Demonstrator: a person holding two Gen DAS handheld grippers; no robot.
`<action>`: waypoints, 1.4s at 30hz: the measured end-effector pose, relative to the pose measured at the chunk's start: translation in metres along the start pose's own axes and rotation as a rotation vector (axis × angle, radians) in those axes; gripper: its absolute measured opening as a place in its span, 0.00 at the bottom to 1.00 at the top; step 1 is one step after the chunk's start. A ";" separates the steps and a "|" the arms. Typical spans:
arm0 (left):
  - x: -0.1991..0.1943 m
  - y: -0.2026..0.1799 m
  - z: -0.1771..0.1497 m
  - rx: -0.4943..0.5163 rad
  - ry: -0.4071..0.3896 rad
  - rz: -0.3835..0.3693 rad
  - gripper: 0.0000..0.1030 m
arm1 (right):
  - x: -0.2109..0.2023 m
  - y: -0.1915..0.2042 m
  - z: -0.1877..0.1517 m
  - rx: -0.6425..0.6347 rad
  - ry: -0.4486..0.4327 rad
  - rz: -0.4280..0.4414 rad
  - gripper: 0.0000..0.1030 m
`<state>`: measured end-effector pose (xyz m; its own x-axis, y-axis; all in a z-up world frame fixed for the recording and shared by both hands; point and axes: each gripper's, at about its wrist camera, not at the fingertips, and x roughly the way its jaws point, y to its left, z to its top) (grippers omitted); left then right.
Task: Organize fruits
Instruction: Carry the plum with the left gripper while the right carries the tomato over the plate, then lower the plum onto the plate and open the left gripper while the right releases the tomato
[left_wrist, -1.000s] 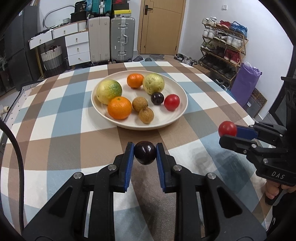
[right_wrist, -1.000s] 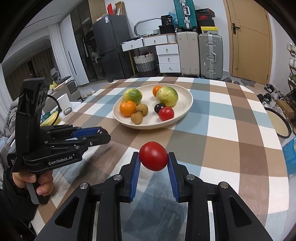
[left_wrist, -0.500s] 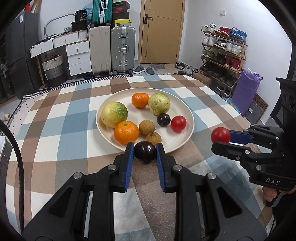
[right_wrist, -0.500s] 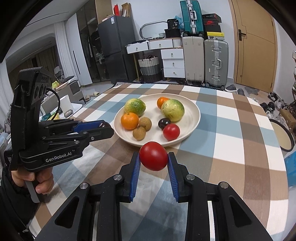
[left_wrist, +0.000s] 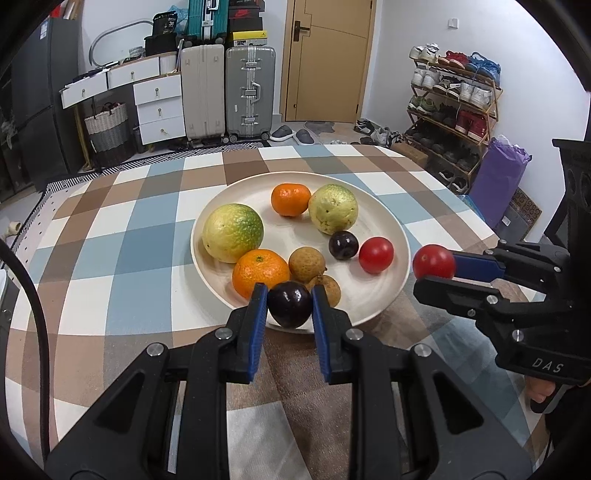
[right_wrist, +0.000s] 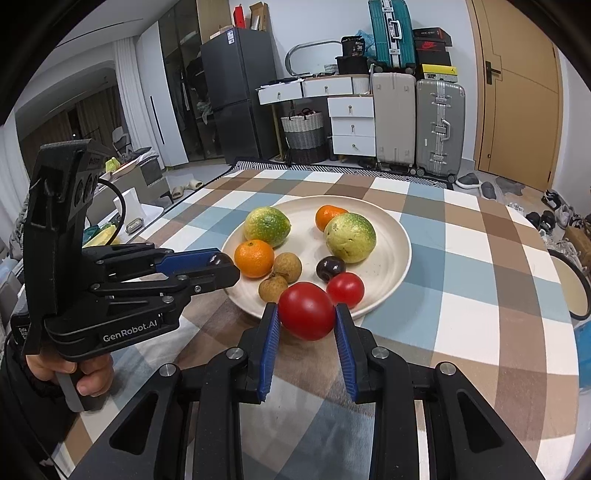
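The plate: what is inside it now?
Inside the plate lie two green fruits, two oranges, two brown longans, one plum and one tomato. The left gripper, holding another plum, covers part of the near rim.

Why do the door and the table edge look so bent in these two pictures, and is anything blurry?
Left wrist view: fisheye bending bows the door and tablecloth checks, with black corners; the plum in the left gripper stays sharp. Right wrist view: same curving on the fridge and suitcases; the tomato in the right gripper is sharp with soft glare on top.
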<state>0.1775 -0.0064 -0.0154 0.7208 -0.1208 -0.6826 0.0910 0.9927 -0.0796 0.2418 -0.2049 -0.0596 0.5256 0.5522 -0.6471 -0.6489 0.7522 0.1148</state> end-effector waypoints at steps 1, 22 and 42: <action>0.002 0.000 0.000 0.002 0.003 0.002 0.21 | 0.002 0.000 0.001 -0.001 0.003 0.001 0.30; 0.028 0.009 0.008 0.004 0.037 -0.001 0.21 | 0.035 -0.005 0.009 0.003 0.032 0.032 0.30; 0.026 0.011 0.006 0.003 0.026 0.025 0.21 | 0.035 -0.016 0.010 0.054 0.022 0.023 0.33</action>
<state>0.2011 0.0010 -0.0297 0.7049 -0.0959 -0.7028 0.0753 0.9953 -0.0603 0.2761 -0.1942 -0.0768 0.4988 0.5619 -0.6599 -0.6298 0.7581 0.1694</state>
